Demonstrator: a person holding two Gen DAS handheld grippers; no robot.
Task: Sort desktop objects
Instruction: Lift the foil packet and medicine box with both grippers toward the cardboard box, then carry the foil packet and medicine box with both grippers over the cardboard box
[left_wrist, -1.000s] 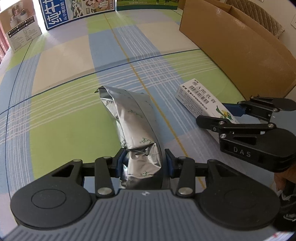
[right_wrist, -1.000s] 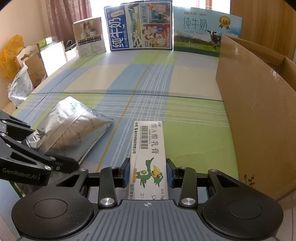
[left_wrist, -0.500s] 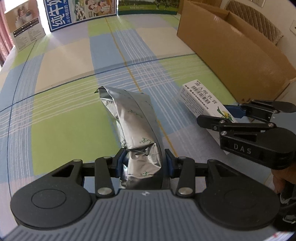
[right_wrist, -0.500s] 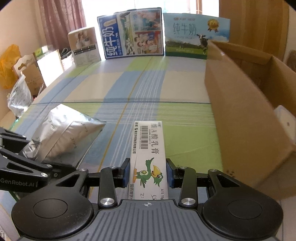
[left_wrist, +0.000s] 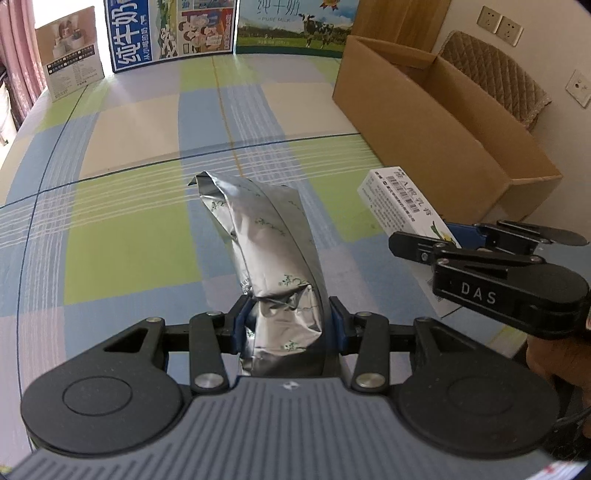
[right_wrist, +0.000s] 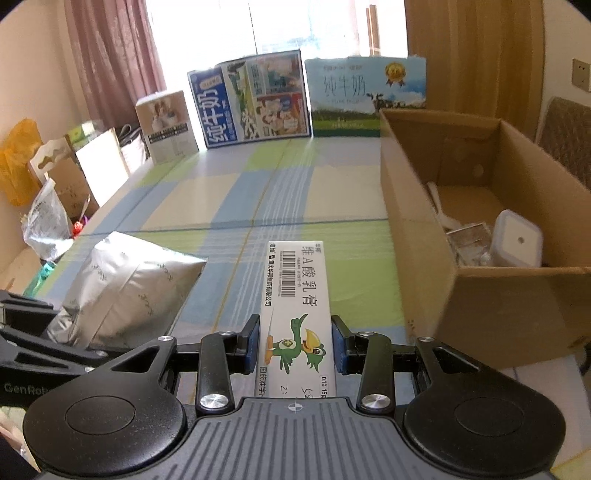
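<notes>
My left gripper (left_wrist: 288, 325) is shut on a crumpled silver foil pouch (left_wrist: 266, 243), held above the checked tablecloth. The same pouch (right_wrist: 125, 288) shows at the lower left of the right wrist view, with the left gripper's black body beside it. My right gripper (right_wrist: 295, 345) is shut on a long white medicine box (right_wrist: 295, 295) with a green bird and a barcode. That box (left_wrist: 402, 203) and the right gripper (left_wrist: 465, 243) appear at the right of the left wrist view. An open cardboard box (right_wrist: 480, 295) stands on the right.
Inside the cardboard box lie a white square container (right_wrist: 517, 240) and some clear items. Milk cartons (right_wrist: 255, 99) and a small printed box (right_wrist: 166, 125) stand along the table's far edge. Bags and clutter (right_wrist: 44, 221) sit off the left side. A padded chair (left_wrist: 495, 81) is behind the cardboard box.
Both grippers have risen with their objects, which now hang higher above the cloth. The views tilted up, so the open cardboard box's inside and the far cartons came into sight.
</notes>
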